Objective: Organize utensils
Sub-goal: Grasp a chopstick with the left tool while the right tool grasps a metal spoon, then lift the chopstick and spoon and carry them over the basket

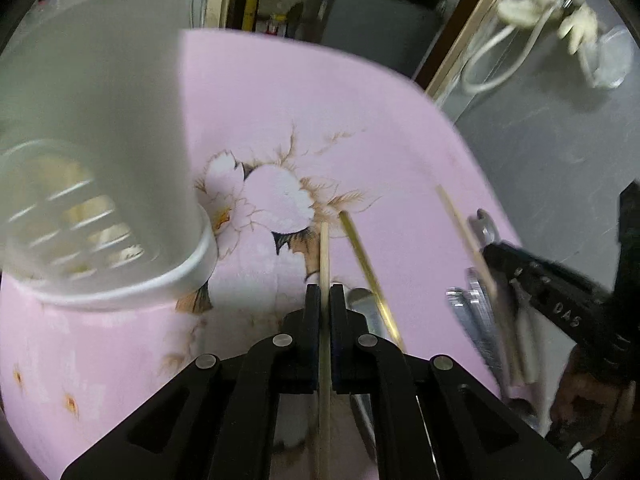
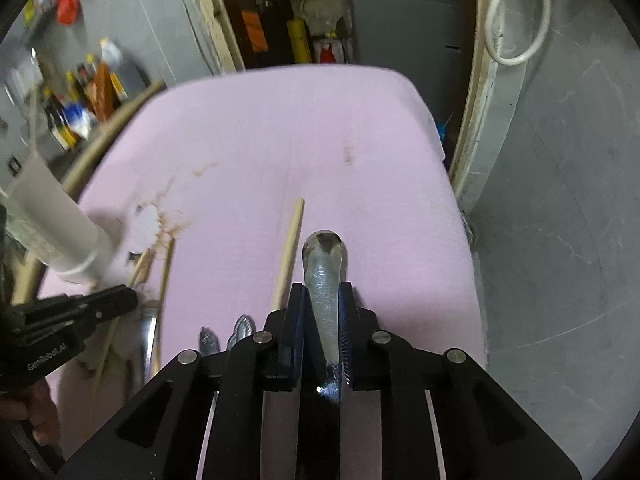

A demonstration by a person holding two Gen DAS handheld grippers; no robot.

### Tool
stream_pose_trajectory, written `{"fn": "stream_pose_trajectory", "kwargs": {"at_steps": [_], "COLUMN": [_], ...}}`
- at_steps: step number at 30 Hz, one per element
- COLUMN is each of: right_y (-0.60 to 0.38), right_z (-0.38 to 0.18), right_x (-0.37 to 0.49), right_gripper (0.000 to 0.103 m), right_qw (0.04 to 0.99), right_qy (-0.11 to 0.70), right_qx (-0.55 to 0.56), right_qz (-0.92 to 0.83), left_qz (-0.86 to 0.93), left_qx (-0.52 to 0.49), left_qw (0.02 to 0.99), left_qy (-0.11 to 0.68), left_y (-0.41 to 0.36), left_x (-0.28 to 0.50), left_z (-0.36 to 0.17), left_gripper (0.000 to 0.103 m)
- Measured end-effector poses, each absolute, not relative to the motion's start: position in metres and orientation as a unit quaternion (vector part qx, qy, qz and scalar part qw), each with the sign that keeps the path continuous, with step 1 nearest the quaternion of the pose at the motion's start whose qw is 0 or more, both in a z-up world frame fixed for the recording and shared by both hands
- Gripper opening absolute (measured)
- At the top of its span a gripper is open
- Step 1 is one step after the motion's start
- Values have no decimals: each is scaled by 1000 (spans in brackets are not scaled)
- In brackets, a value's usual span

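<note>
Left wrist view: left gripper (image 1: 325,294) low centre, jaws clamped on a pale wooden chopstick (image 1: 324,248) that runs straight up the frame from between the fingers, tip ending just below the printed flower on the pink cloth (image 1: 280,96). Just right of it, a brass-coloured chopstick (image 1: 366,264) slanting toward lower right, crossing over a metal utensil handle (image 1: 366,304) that lies beside the right-hand finger. Upper left to middle left, a white slotted utensil holder (image 1: 100,160), blurred, tilted with its perforated base toward the lens and resting on or just above the cloth; cannot tell which. At right edge, right gripper (image 1: 500,256), dark and partly cut off, beside another wooden chopstick (image 1: 460,224) and a cluster of metal utensils (image 1: 472,312) near the cloth's right border. Right wrist view: right gripper (image 2: 323,304) low centre, jaws closed on the handle of a metal spoon (image 2: 324,276), rounded end pointing up the frame over the pink cloth (image 2: 300,128). Just left of the spoon, a wooden chopstick (image 2: 289,252) lying on the cloth, slanting slightly. Lower left, left gripper (image 2: 124,294) with thin sticks by its tip, and the white holder (image 2: 56,224) above it at the left edge. Two patterned metal handle ends (image 2: 240,330) peeking out just left of the black fingers
</note>
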State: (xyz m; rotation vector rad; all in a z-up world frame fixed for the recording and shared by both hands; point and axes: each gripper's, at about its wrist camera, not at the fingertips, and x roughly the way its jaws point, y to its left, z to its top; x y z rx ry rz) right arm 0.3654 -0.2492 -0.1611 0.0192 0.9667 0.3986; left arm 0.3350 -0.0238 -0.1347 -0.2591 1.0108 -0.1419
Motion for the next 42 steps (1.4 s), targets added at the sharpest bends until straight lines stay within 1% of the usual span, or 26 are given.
{"fn": "stream_pose_trajectory", "kwargs": {"at_steps": [4,7,10,21,27,35,42], "right_y": [-255,-255,-252,-234,-226,-189,-134], "right_z": [-143,-128,-116,-90,-60,-9,27], "right_x": [341,325,315,296,290,297,311], "right_gripper": [13,13,13,13,13,13,13], "right_qw": [887,903,914,933,941,939,929], "right_qy": [412,370,340,281,241,170,112], "right_qx": [27,28,30,34,47,92,131], "right_qz": [210,215,218,222,233,283,328], "left_qz": [-74,-57,-45,-42,-39,-18,21], "left_qx": [-160,-179,-186,-187,-198,-207,-220], "left_qw": [890,902,908,926,938,958,967], "left_qy": [420,388,373,326,281,196,126], "left_y": [-19,-13,-11,10,31,87,158], "left_x": [307,293,286,251,244,252,271], "left_z": [-114,-103,-94,-65,-36,21,50], "left_gripper": [2,2,2,2,2,2,2]}}
